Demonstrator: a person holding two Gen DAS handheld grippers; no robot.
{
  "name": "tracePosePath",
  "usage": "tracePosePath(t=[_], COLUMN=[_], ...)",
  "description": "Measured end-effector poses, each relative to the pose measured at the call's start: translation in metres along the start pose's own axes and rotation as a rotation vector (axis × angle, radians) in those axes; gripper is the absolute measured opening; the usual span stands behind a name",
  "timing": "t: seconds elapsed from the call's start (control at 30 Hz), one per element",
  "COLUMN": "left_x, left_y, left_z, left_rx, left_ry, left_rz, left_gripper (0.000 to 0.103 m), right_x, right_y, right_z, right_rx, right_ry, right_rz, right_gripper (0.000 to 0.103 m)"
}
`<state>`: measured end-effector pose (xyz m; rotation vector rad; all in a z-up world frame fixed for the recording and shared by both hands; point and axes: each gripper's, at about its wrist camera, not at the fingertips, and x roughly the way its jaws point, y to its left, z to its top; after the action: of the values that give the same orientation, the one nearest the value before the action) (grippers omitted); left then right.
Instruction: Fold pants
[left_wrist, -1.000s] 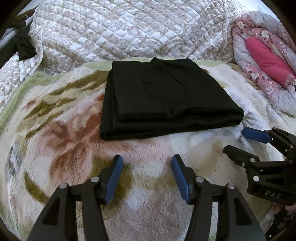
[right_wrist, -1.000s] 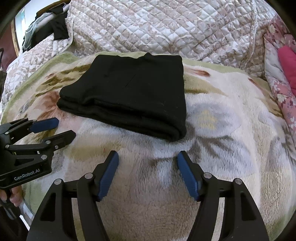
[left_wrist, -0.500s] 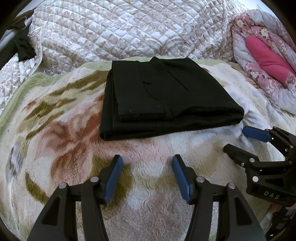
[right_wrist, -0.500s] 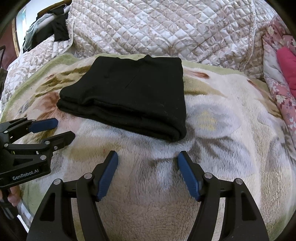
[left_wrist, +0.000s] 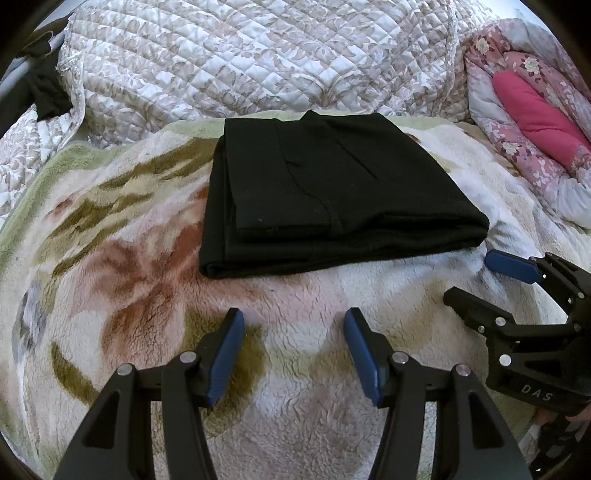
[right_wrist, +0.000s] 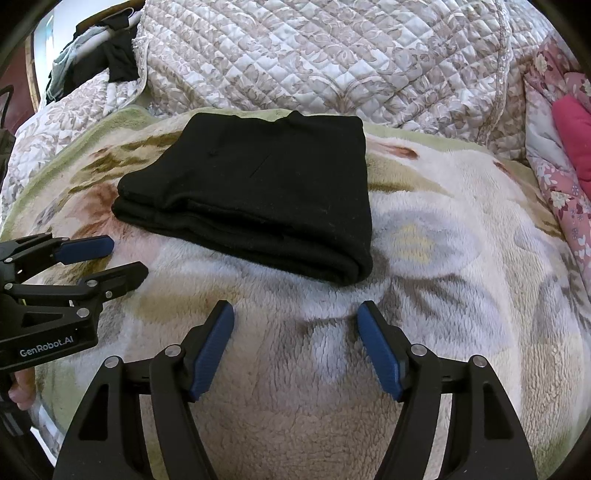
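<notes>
The black knit pants (left_wrist: 332, 192) lie folded into a compact, layered rectangle in the upper middle of both views, flat on the fluffy floral fleece blanket (left_wrist: 140, 280), so the fold looks finished. The left gripper (left_wrist: 293, 354) at lower centre holds its blue pads apart over bare blanket, gripping nothing. The right gripper (right_wrist: 295, 347) is likewise spread and empty, near the pants but clear of them. A quilted beige bedspread (right_wrist: 332, 55) rises behind.
</notes>
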<state>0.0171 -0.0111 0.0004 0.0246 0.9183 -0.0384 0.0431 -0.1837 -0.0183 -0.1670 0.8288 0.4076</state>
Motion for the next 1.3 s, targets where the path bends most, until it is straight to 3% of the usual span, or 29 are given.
tracePosePath(t=[1.3], left_x=[0.0004], left_y=[-0.0008], left_z=[0.0001], left_rx=[0.009], left_ry=[0.007], left_rz=[0.014], left_gripper=[0.06], right_x=[0.0007], right_y=[0.0004], right_z=[0.0012], right_rx=[-0.005], right_ry=[-0.001], right_rz=[-0.004], right_gripper=[0.071])
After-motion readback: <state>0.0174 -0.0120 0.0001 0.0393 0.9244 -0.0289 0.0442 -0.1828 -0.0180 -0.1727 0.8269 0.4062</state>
